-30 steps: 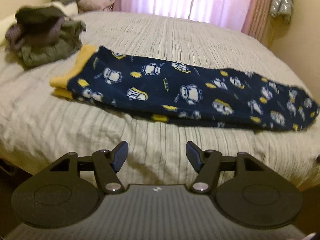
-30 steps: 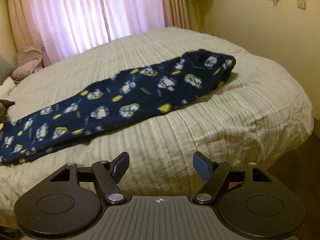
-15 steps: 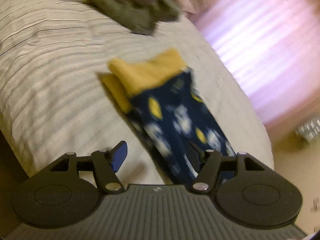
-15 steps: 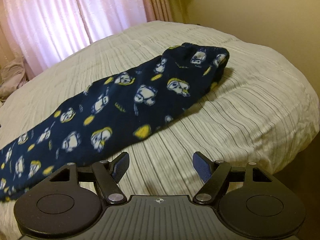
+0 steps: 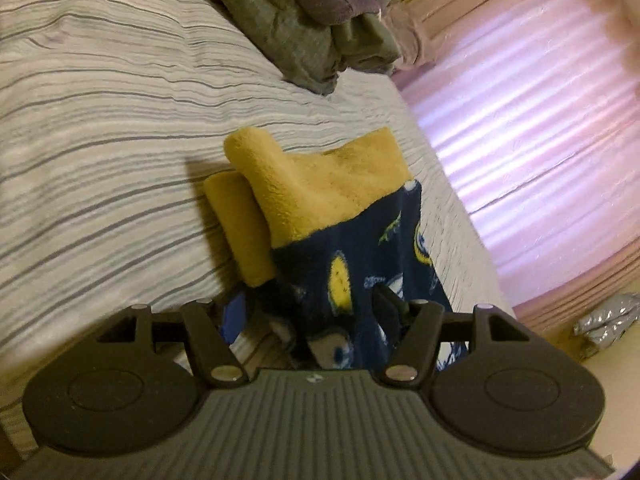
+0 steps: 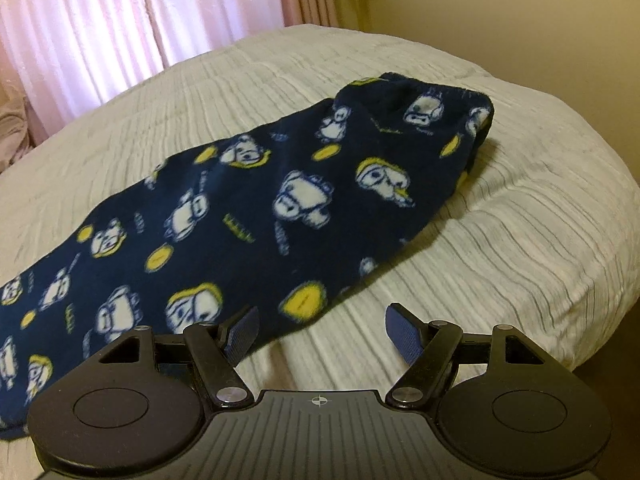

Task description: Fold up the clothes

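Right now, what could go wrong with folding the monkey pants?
1. The left gripper has its jaws open around the pants' near edge by the yellow cuffs. The two cuffs lie offset, so it might catch only one layer, making a crooked fold.
2. The right gripper hovers open over bare bedspread beside the pants' edge; it could pinch the cover too.
3. A swinging fold may knock the clothes pile.

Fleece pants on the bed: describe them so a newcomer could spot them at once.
On the striped bedspread in front of the pink curtains, the fleece pants lie stretched out long and flat. They are navy with white cartoon figures and yellow spots, ending in mustard-yellow cuffs, unlike the plain olive and grey clothes pile nearby.
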`<state>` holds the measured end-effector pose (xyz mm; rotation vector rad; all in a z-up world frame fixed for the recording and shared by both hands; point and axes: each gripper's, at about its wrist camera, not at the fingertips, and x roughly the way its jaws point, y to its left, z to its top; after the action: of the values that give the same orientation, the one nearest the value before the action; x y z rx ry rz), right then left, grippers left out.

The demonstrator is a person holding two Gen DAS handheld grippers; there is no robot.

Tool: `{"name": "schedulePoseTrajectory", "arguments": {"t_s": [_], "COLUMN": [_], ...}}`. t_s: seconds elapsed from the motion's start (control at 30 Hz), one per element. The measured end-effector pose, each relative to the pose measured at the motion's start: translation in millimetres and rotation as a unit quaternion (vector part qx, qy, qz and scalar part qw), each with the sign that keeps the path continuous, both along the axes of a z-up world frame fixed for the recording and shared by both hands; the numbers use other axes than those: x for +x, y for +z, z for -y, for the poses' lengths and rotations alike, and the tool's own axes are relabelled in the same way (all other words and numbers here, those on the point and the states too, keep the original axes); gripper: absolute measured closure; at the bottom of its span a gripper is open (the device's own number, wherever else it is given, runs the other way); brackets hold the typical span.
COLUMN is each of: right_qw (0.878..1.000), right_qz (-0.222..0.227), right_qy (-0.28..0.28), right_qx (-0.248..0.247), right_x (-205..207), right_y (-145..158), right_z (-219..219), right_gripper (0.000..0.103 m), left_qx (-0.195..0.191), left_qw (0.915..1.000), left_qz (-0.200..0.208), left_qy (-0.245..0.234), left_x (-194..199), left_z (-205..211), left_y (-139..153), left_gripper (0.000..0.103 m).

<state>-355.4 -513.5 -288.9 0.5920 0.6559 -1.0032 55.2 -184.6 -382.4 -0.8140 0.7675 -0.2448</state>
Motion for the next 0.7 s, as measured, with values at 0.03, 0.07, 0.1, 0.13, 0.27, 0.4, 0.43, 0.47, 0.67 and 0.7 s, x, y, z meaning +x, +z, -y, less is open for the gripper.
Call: {"name": "schedulePoseTrajectory", "arguments": {"t_s": [0.03,0.07,0.1,0.13,0.27,0.4,0.43,0.47,0.67,0.7], "right_qw": [1.0,1.0,1.0,1.0,1.0,0.999,0.999,0.999,0.995,0.994], "right_qz": [-0.001,-0.002,-0.002,-0.001,0.0,0.012,0.02,0.028,0.087,0.095], "right_qy": [-0.002,-0.004,-0.005,-0.007,-0.011,-0.029,-0.032,-0.035,-0.023,-0.021], "right_qx": [-0.001,-0.002,-0.003,-0.004,-0.004,-0.007,-0.01,-0.013,-0.041,-0.044], "right_x": [0,0,-1,-2,-11,-25,-28,-31,-37,-37], "right_y": [0,-1,-1,-1,-5,-5,-4,-2,16,18], "right_z": [3,7,9,12,22,33,35,37,42,43], "right_gripper": [0.029,0.029,0.029,0.029,0.029,0.029,0.029,0.029,0.029,0.029], "left_qx": [0.002,0.01,0.027,0.045,0.171,0.251,0.263,0.268,0.29,0.302], "left_qw": [1.0,0.9999,0.9996,0.9989,0.981,0.941,0.9282,0.9154,0.8003,0.7776], "left_qz": [0.004,0.008,0.01,0.012,0.075,0.176,0.201,0.226,0.339,0.339], "left_qy": [0.005,0.005,0.001,-0.003,-0.052,-0.143,-0.17,-0.198,-0.401,-0.435], "left_x": [0,2,4,6,6,-9,-15,-23,-114,-129], "left_z": [2,5,10,14,54,121,141,163,296,315], "left_y": [0,2,6,10,48,102,115,125,130,116], "left_gripper": [0.053,0.061,0.077,0.09,0.095,0.095,0.095,0.095,0.093,0.091]}}
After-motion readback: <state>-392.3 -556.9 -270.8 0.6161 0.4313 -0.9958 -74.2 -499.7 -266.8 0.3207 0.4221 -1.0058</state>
